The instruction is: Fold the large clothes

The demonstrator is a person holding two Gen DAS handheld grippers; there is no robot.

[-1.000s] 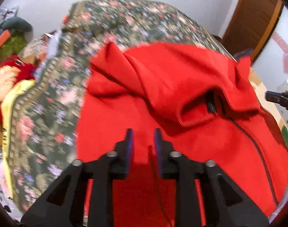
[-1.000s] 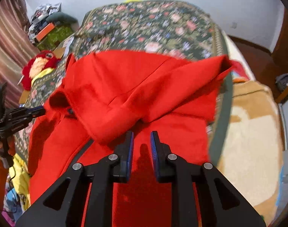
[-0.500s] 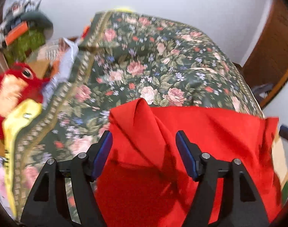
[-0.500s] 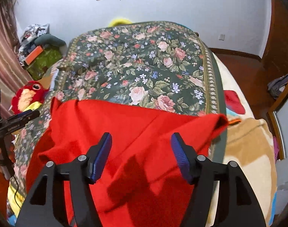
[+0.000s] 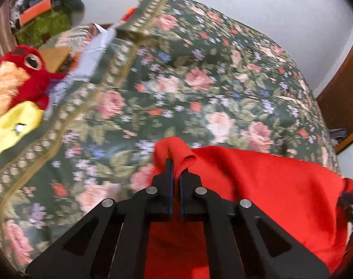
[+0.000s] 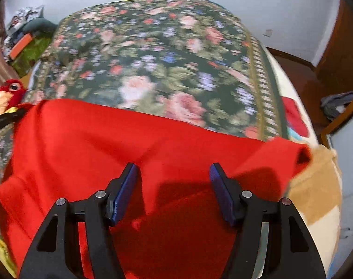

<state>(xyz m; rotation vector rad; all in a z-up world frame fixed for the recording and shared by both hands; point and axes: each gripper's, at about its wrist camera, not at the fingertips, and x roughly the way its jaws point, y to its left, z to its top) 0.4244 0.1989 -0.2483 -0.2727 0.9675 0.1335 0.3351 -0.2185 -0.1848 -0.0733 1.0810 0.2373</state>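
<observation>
A large red garment point(image 5: 264, 186) lies across the near end of a bed with a dark floral cover point(image 5: 176, 81). My left gripper point(image 5: 175, 169) is shut on the garment's far left corner, and a fold of red cloth sticks up between the fingers. In the right wrist view the red garment point(image 6: 106, 139) spreads below my right gripper point(image 6: 174, 176), which is open above the cloth with nothing between its blue pads point(image 6: 125, 193). The garment's right corner point(image 6: 292, 153) hangs toward the bed's right edge.
A red and yellow plush toy point(image 5: 16, 79) sits left of the bed. Boxes and clutter point(image 5: 44, 11) stand at the far left. A tan blanket point(image 6: 320, 186) lies at the bed's right edge. A wooden door point(image 5: 346, 93) is at the right.
Both grippers let go and opened half a second ago. The left has now shut on the garment's far left corner. The right stays open, lower over the cloth.
</observation>
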